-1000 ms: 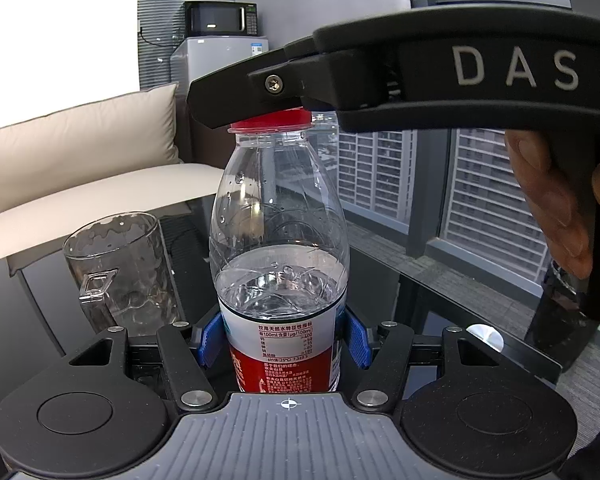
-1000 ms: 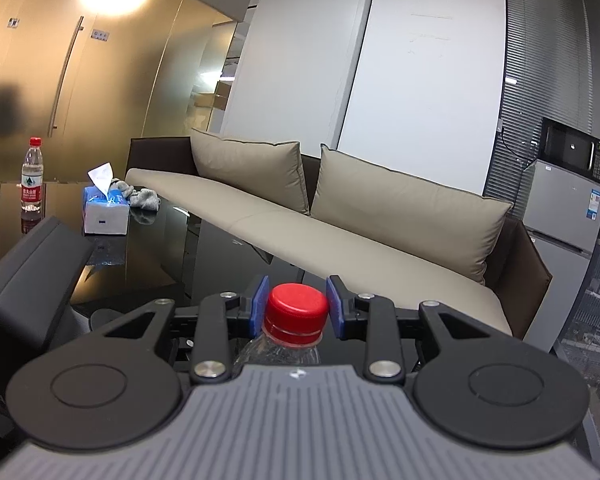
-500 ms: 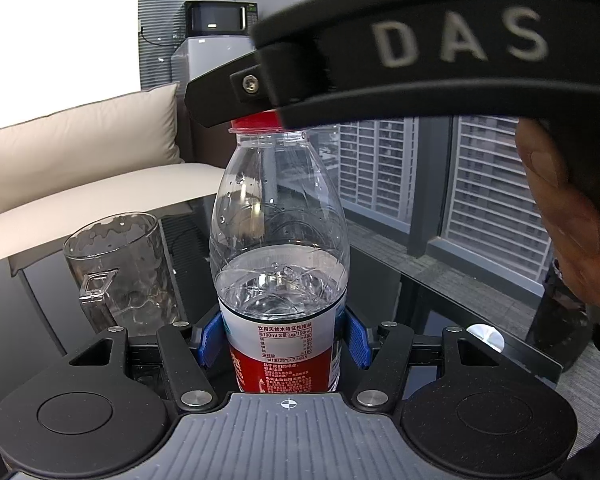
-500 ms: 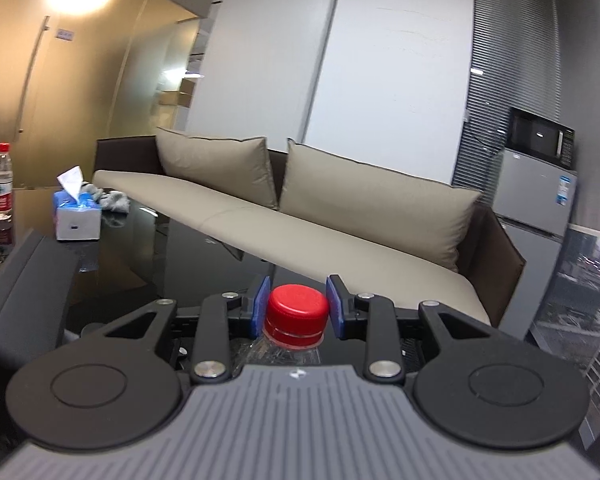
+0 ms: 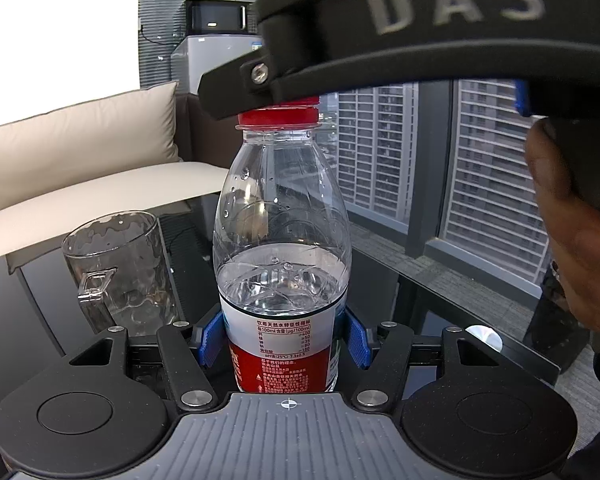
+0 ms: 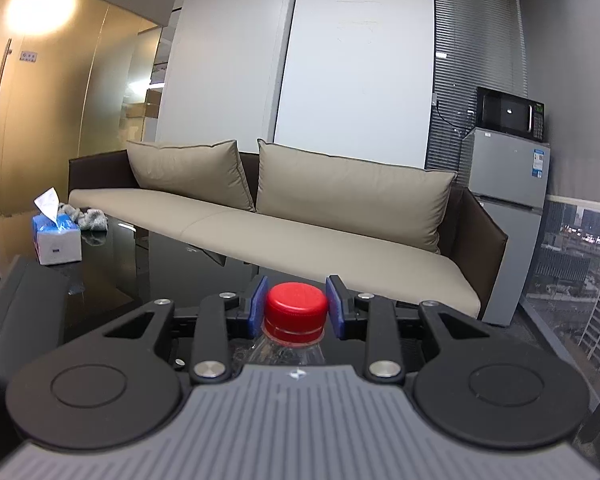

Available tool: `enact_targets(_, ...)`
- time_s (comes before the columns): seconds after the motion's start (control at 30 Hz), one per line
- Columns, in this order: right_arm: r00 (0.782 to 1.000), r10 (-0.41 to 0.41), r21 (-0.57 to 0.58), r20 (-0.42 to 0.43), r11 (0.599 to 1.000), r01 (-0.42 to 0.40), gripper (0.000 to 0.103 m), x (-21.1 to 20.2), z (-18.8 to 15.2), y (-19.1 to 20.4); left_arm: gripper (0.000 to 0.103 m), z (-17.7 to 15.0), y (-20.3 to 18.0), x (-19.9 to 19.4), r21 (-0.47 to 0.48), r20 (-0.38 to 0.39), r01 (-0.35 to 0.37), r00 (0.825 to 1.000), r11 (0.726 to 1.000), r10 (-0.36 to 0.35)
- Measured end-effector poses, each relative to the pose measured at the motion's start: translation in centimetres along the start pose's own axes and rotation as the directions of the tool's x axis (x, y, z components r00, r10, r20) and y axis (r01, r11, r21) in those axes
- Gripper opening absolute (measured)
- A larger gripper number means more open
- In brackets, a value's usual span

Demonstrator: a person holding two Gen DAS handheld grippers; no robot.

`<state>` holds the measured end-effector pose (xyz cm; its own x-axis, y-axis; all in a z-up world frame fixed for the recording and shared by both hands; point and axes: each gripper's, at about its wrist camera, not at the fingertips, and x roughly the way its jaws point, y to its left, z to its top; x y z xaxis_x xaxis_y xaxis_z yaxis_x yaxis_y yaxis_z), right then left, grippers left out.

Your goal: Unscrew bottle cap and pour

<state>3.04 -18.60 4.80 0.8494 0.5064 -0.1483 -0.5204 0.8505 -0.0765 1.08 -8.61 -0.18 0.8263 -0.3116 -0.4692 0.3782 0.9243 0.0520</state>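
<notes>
bottle: 1, upright, clamped by left gripper | cap: 1, right gripper pads beside it, contact unclear | glass: 1

The clear bottle stands upright, half full of water (red cap still on), beside an empty glass mug.

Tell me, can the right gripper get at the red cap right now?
Probably yes. The right gripper already has the red cap between its blue pads, though a thin gap shows on each side. Nothing blocks it, and the left gripper holds the bottle upright on the glass table.
</notes>
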Motion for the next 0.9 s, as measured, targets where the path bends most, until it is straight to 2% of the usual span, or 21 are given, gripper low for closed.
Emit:
enact_targets(0.37,1.0,0.011,-0.036,-0.008,0.999,-0.011,0.032,-0.3,0.1,0.2,0.056,0.2,0.2,-0.8,0.0,-0.001,0.003,1.0,1.0,-0.003)
enact_targets(0.63,0.991,0.135,-0.056,-0.009,0.989,-0.135,0.032,-0.3,0.0,-1.7,0.056,-0.2,1.0,-1.2,0.006,0.002,0.012,1.0,1.0,-0.012)
enact_targets(0.77,0.978,0.207,-0.073,-0.021,0.975,-0.208,0.032,-0.2,0.2,-2.8,0.056,-0.1,0.9,-1.0,0.003,0.002,0.014,1.0,1.0,-0.014)
enact_targets(0.9,0.979,0.196,-0.046,-0.054,0.979,-0.199,0.033,0.1,0.8,-2.9,0.056,-0.1,1.2,-1.0,0.003,0.003,0.014,1.0,1.0,-0.014)
